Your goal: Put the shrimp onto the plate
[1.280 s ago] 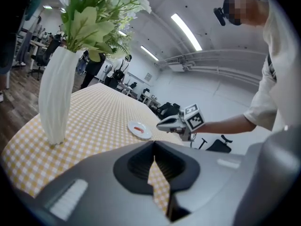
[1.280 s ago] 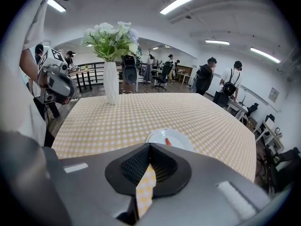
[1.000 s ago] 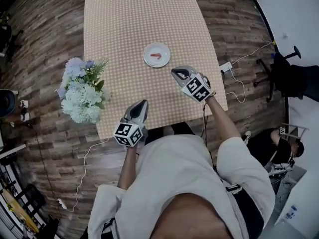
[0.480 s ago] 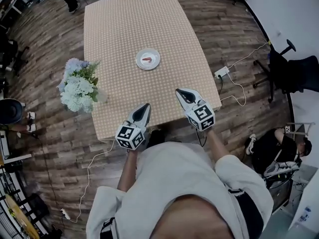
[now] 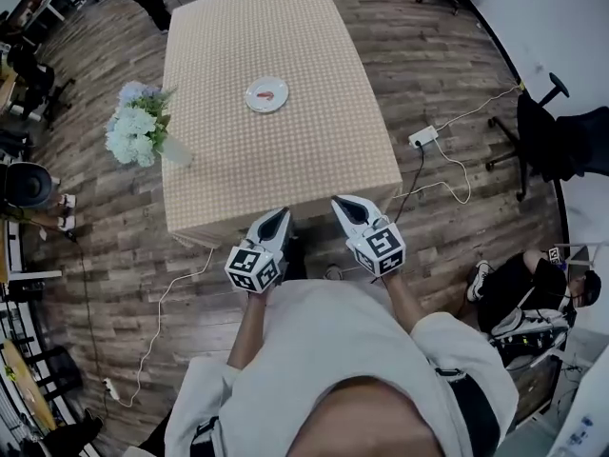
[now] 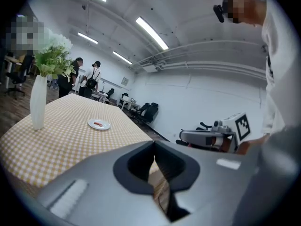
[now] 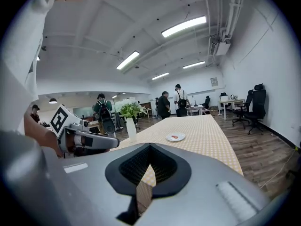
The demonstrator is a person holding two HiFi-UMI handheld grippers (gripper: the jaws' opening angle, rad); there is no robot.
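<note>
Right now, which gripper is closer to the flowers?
The left gripper: the flowers stand on its side of the table, while the right gripper is farther over.

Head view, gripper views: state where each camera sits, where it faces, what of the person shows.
Head view: head-mounted, steeply down at table, left tongs, right tongs, arms, torso.
Left gripper view: on left tongs, facing across the table; own shut jaws, right tongs, torso show.
Right gripper view: on right tongs, facing likewise; own shut jaws, left tongs, shirt show.
Shared: both gripper views show plate and vase.
</note>
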